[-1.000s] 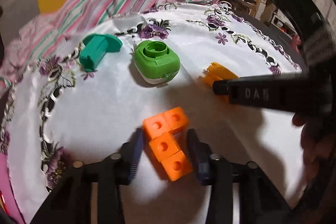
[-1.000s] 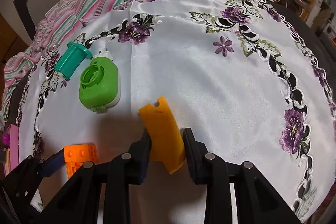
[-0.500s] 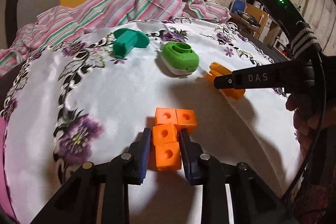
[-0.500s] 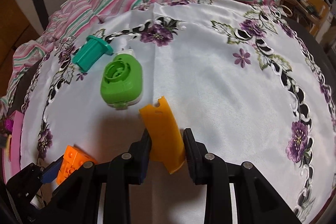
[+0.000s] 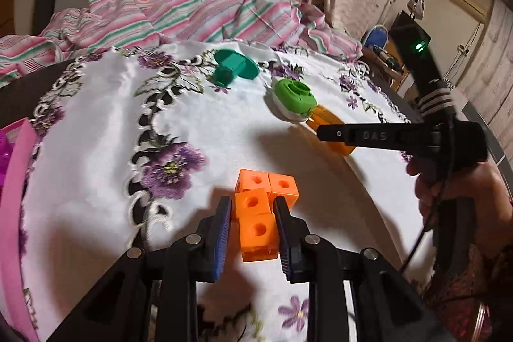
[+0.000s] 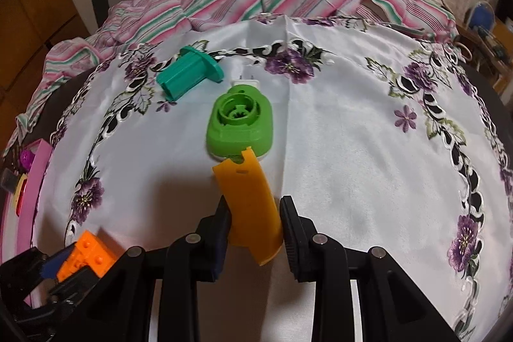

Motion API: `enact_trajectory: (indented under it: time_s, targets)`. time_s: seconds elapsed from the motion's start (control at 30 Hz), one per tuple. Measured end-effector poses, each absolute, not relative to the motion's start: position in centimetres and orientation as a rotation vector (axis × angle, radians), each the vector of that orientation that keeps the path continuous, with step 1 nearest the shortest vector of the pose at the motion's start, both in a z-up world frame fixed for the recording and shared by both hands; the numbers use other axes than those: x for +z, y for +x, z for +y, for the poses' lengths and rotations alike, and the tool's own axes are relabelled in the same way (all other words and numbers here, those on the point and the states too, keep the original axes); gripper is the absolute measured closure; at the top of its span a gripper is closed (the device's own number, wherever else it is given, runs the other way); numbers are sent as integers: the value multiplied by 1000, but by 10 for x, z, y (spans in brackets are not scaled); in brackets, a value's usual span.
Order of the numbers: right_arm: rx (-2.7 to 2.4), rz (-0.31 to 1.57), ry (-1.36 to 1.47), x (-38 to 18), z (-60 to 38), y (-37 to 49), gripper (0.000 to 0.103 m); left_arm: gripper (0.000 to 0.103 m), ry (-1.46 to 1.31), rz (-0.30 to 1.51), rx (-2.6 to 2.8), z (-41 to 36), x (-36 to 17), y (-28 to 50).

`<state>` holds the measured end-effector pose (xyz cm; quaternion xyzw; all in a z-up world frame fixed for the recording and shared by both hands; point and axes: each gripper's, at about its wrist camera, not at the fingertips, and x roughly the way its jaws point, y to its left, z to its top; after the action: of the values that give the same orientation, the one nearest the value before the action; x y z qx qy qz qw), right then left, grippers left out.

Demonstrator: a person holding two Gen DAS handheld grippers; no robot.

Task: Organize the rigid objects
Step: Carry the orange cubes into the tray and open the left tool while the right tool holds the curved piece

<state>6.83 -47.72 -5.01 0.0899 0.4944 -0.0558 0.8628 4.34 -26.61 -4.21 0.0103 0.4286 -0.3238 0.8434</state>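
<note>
My left gripper [image 5: 251, 209] is shut on an orange block of joined cubes [image 5: 256, 213], held just above the white flowered tablecloth [image 5: 96, 181]. The right wrist view shows that block [image 6: 88, 255] at the lower left. My right gripper [image 6: 255, 209] is shut on a curved yellow-orange plastic piece [image 6: 248, 204]. Its far tip overlaps the near edge of a green plug-in device [image 6: 240, 127]. A teal flanged peg [image 6: 189, 74] lies on its side behind the device. In the left wrist view the device [image 5: 295, 98] and peg [image 5: 234, 68] sit at the far side.
A pink tray [image 5: 16, 181] with small items sits at the table's left edge. A striped pink cloth [image 5: 192, 15] is bunched at the far edge, with a chair behind it. A person's hand [image 5: 465, 191] holds the right gripper's handle at the right.
My left gripper's jaws closed onto the orange block and carried it off toward the left. The right gripper brought the yellow-orange piece up to the green device.
</note>
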Motion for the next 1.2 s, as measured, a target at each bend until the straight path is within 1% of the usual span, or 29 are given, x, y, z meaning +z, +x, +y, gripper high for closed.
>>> enact_trajectory:
  time_s: [0.5,0.67,0.83,1.2]
  targets:
    - [-76,1009,158,-45,-464,66,72,77,-65,856,-621,-190,-21,24]
    - [-38,968,137,-37,-451,64,72,77,-94,829,-570,-150,-12,18]
    - [-76,983,79,-39,-445,64,72,77,-168,819,-494,-98,-6,19]
    - [-79,970,153,-33,-436,61,72,77,-274,857,-297,-7,-23,33]
